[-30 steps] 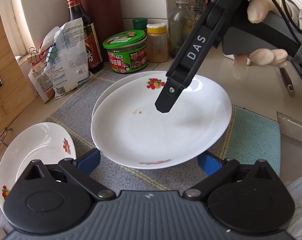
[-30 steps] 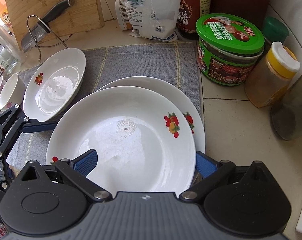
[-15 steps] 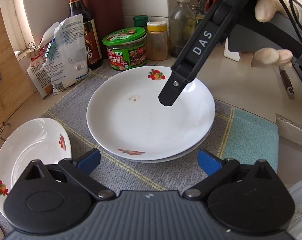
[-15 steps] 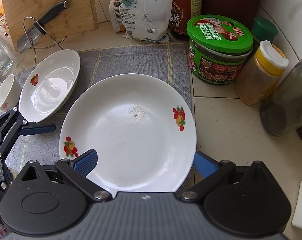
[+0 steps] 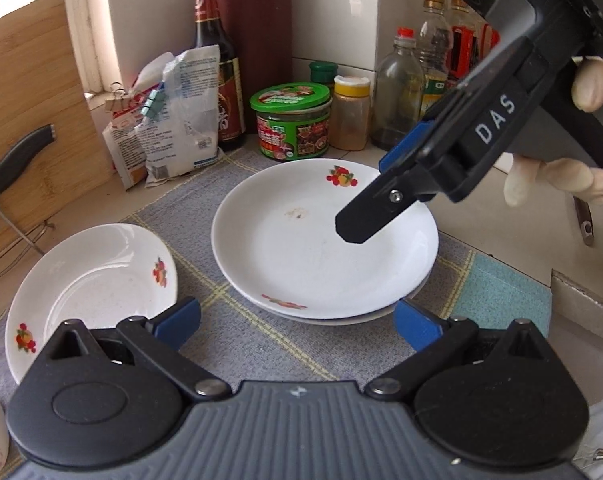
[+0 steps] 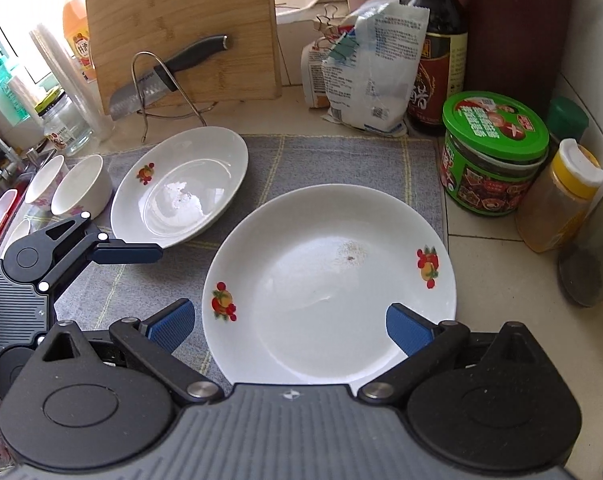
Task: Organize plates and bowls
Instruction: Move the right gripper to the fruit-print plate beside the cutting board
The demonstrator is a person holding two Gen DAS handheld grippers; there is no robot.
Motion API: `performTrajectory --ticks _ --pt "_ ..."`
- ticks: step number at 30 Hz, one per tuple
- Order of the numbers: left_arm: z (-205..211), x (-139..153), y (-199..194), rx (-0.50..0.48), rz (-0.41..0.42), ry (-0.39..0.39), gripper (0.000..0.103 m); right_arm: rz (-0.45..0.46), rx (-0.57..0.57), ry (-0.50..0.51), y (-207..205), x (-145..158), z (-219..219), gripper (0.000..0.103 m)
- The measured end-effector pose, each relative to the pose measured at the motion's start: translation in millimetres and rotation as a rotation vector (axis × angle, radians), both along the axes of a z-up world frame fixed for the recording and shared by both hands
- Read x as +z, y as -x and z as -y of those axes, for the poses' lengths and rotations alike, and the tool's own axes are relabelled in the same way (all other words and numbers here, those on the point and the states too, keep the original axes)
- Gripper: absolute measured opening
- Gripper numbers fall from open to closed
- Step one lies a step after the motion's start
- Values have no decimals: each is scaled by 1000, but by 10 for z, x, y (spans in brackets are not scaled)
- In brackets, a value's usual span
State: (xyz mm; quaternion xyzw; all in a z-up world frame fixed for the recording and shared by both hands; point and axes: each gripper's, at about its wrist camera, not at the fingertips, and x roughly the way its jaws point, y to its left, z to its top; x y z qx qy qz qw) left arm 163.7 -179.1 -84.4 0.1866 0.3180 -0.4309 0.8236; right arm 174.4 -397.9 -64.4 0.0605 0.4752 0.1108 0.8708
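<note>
Nearest in the left wrist view, the left tool (image 5: 297, 322) has its blue-padded fingers spread apart, holding nothing, above a grey woven mat (image 5: 261, 344) crossed by pale yellow lines. The right tool (image 6: 287, 326) is likewise spread wide and empty, its pads on either side of the near rim of the stacked plates (image 6: 329, 288).

That stack is two shallow round white plates, glossy, the upper one printed with small red-and-orange fruit motifs and carrying a small brownish speck near its middle; the edge of the lower plate (image 5: 365, 318) shows just under it. The stack rests on the mat. To its left, apart from it, a third plate (image 6: 179, 188) of the same pattern lies on the mat, empty and shiny. Further left stand two small white bowls (image 6: 81, 190) close beside each other; their contents cannot be made out.

A teal cloth (image 5: 509, 288) lies just beside the mat on the right. The surface (image 6: 497, 268) is pale tile. Behind the plates are a green-lidded jar (image 6: 495, 160) of dark contents, a yellow-capped spice bottle (image 6: 557, 196), a dark sauce bottle (image 6: 437, 60), and crumpled packets (image 6: 369, 76) held with clips. Farthest back, a bamboo cutting board (image 6: 185, 36) leans upright with a black-handled knife (image 6: 169, 76) on a wire stand, by a bright window.
</note>
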Motion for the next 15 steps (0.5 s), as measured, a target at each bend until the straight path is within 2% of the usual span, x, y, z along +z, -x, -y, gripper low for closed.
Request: performTrajectory --ticks 8,15 --pt "-375 174 147 158 66 27 102 99 -26 -16 130 42 -260 103" --pt "-758 230 240 290 88 50 102 129 -47 8 230 68 -569 103"
